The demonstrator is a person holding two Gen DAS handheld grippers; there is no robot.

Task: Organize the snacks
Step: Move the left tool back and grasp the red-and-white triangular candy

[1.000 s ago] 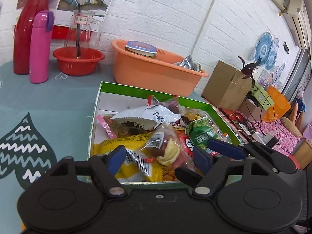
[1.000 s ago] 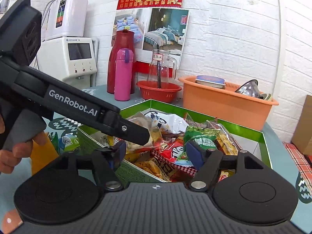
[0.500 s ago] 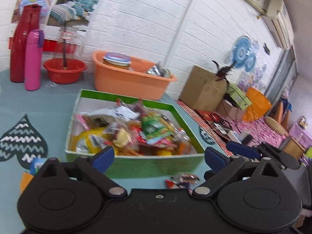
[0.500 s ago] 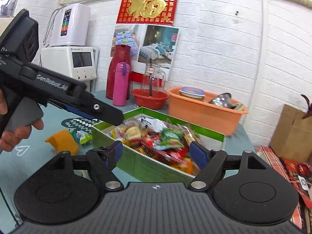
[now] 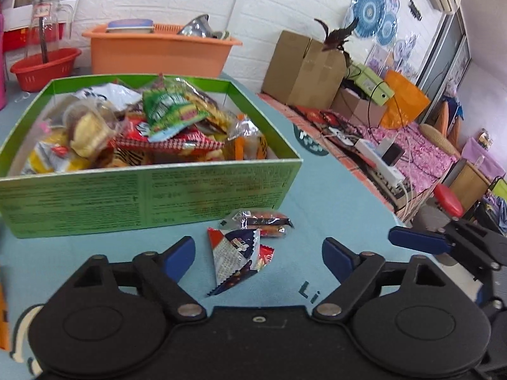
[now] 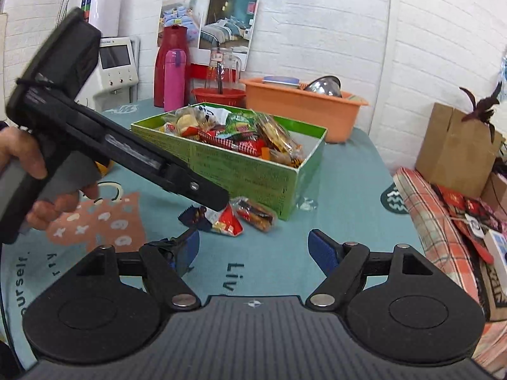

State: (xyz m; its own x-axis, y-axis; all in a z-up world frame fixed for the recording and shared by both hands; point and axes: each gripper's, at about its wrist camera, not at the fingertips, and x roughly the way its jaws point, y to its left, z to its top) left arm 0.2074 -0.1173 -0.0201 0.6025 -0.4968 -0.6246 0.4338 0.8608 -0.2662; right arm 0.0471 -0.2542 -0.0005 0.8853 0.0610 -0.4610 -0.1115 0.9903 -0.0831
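Note:
A green cardboard box (image 5: 152, 196) full of snack packets (image 5: 164, 110) stands on the teal tablecloth; it also shows in the right wrist view (image 6: 240, 171). Two loose packets lie in front of it: a white, blue and red one (image 5: 236, 258) and a clear one with a dark label (image 5: 263, 221). My left gripper (image 5: 258, 258) is open and empty, with the white packet between its fingers. In the right wrist view the loose packets (image 6: 228, 220) lie under the left gripper's tip. My right gripper (image 6: 253, 251) is open and empty, short of them.
An orange tub (image 5: 158, 50), a red basket (image 5: 44, 68) and a glass jug stand behind the box. A red flask and pink bottle (image 6: 174, 79) stand at the back. Cardboard boxes (image 5: 304, 66) and clutter lie beyond the table's right edge. An orange patterned patch (image 6: 98, 221) marks the cloth.
Both grippers have pulled back from over the box and swung right and lower. The left gripper has opened wider and now frames the loose packets in front of the box.

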